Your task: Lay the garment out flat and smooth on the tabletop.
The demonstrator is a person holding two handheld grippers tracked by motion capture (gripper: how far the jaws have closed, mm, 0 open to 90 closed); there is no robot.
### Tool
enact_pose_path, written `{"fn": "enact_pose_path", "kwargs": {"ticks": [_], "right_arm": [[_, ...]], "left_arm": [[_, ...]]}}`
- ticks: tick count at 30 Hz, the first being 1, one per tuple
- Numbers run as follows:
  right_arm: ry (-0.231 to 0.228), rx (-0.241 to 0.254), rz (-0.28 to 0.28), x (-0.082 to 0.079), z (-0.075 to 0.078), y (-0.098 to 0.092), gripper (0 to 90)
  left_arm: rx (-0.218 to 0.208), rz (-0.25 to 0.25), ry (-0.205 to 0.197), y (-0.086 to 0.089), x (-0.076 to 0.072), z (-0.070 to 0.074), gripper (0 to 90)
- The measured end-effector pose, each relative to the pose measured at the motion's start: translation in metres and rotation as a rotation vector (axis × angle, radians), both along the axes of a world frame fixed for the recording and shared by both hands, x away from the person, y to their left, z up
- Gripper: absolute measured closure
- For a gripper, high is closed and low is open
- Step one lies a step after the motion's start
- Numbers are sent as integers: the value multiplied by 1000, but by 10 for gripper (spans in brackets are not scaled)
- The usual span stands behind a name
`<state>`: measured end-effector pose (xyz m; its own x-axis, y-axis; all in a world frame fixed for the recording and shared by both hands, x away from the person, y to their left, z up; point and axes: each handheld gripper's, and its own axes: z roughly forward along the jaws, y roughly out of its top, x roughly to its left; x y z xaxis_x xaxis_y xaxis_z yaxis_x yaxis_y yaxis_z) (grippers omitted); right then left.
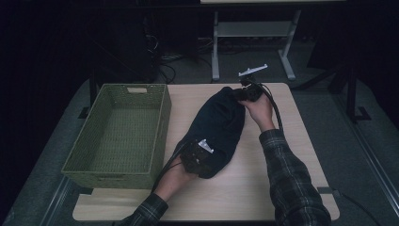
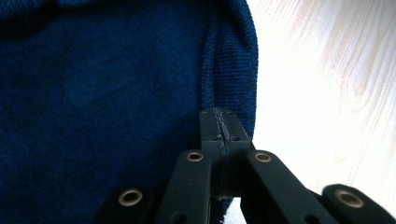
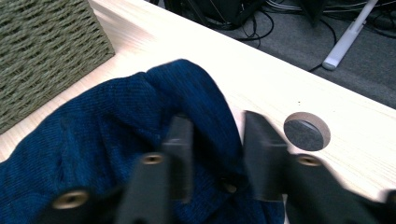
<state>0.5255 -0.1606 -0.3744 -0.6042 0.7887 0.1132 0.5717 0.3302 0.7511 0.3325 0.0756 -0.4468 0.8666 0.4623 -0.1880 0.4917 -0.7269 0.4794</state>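
Observation:
A dark blue knitted garment (image 1: 219,125) lies bunched along the middle of the wooden table (image 1: 296,141). At its near end my left gripper (image 1: 203,157) rests on the cloth. In the left gripper view its jaws (image 2: 219,123) are pressed together at the garment's folded hem (image 2: 231,70). At the far end my right gripper (image 1: 245,92) reaches down onto the cloth. In the right gripper view its jaws (image 3: 217,120) stand apart astride a raised fold of the garment (image 3: 205,98), with a strip of table visible between the fold and the right-hand jaw.
A green woven basket (image 1: 160,127) with nothing in it stands at the left of the table, close beside the garment; its wall (image 3: 42,51) is also in the right gripper view. A round cable hole (image 3: 306,132) is in the tabletop near the far edge. Desk legs and cables lie on the floor beyond.

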Motion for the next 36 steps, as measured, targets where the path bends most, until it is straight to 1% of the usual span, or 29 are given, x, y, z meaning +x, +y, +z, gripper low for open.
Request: {"fn": "enact_pose_path", "kwargs": {"ticks": [1, 3, 5, 7, 8, 9, 12, 14, 16, 17, 18, 19, 21, 25, 26, 27, 29, 31, 32, 33, 34, 35, 36], "right_arm": [[1, 7, 0, -1, 0, -1, 579], [-12, 19, -7, -2, 1, -4, 523], [-10, 40, -12, -5, 4, -8, 525], [-27, 44, -11, -11, 8, -13, 531], [-26, 46, -9, -13, 9, -15, 535], [-12, 46, -7, -16, 10, -16, 540], [-35, 34, 1, -28, 14, -20, 599], [-34, 34, 15, -37, 15, -22, 633], [-41, 29, 17, -46, 16, -24, 671], [-27, 50, 17, -51, 16, -26, 690], [-25, 63, 22, -55, 15, -27, 709], [-24, 64, 24, -60, 14, -28, 735], [-22, 46, 26, -69, 12, -29, 789], [-30, 33, 51, -87, 7, -29, 886], [-36, 24, 62, -91, 5, -29, 895], [-36, 17, 77, -99, 2, -29, 896], [-37, 6, 90, -107, -2, -28, 896], [-36, -4, 88, -114, -7, -27, 897], [-50, -6, 88, -119, -10, -26, 897], [-46, -3, 92, -124, -14, -26, 898], [-39, 6, 95, -126, -16, -26, 898], [-31, 25, 106, -130, -20, -26, 899], [-24, 30, 110, -133, -22, -26, 899]], "left_arm": [[-3, 2, 1, 0, 0, 0, 900], [-6, 4, 4, 0, 0, 0, 900], [-7, 5, 5, 0, 0, 0, 900], [-7, 8, 7, 0, 0, 0, 900], [-10, 9, 7, 0, 0, 0, 900], [-10, 9, 8, 0, 0, 0, 900], [-8, 3, 13, 1, 1, 0, 900], [-11, 5, 16, 1, 2, -1, 900], [-15, 6, 18, 1, 2, -1, 900], [-16, 7, 19, 1, 2, -1, 900], [-18, 6, 21, 1, 2, -1, 900], [-17, 5, 22, 2, 2, -1, 900], [-16, 3, 17, 2, 3, -1, 900], [-19, 5, 13, 1, 2, -1, 900], [-25, 11, 14, 1, 2, -1, 900], [-25, 13, 17, 1, 1, -2, 900], [-24, 9, 13, 1, 2, -1, 900], [-22, 7, 14, 1, 2, -1, 900], [-22, 6, 14, 2, 2, -1, 900], [-22, 6, 14, 2, 2, -1, 900], [-22, 6, 15, 2, 2, -1, 900], [-23, 6, 16, 2, 3, -2, 900], [-24, 7, 17, 2, 3, -2, 900]]}}
